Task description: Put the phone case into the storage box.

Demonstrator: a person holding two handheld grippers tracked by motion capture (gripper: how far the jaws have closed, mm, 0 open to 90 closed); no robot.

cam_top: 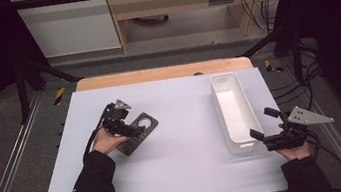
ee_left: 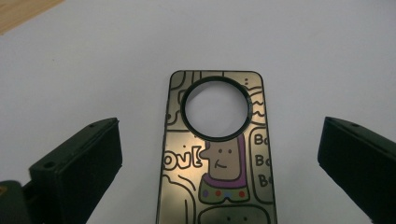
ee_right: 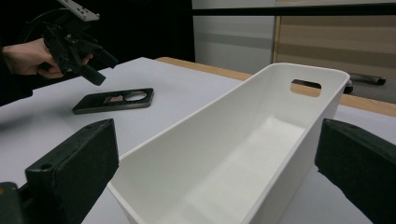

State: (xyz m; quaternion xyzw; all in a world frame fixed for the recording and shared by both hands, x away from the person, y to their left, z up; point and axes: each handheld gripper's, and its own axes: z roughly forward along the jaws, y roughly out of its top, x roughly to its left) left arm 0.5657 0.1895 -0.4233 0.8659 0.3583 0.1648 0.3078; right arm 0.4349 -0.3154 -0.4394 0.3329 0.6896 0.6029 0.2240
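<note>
The phone case (ee_left: 217, 154) lies flat on the white table (cam_top: 179, 170), left of centre, its printed cartoon side up and its round camera hole (ee_left: 215, 108) toward the far end as your left gripper's camera sees it. Your left gripper (cam_top: 130, 127) hangs just above the case, tilted down at it, with its jaws spread wide, one to each side of the case and touching neither edge. In the right gripper view the case (ee_right: 113, 100) shows as a dark slab on the table with that gripper (ee_right: 95, 70) above its near end. Well apart to the right stands the long white bin (cam_top: 234, 112), empty, its length running away from you, with a handle slot (ee_right: 306, 87) in its far wall. Your right gripper (cam_top: 263, 126) sits at the bin's near end, jaws wide, one on each side of the near corner, holding nothing.
</note>
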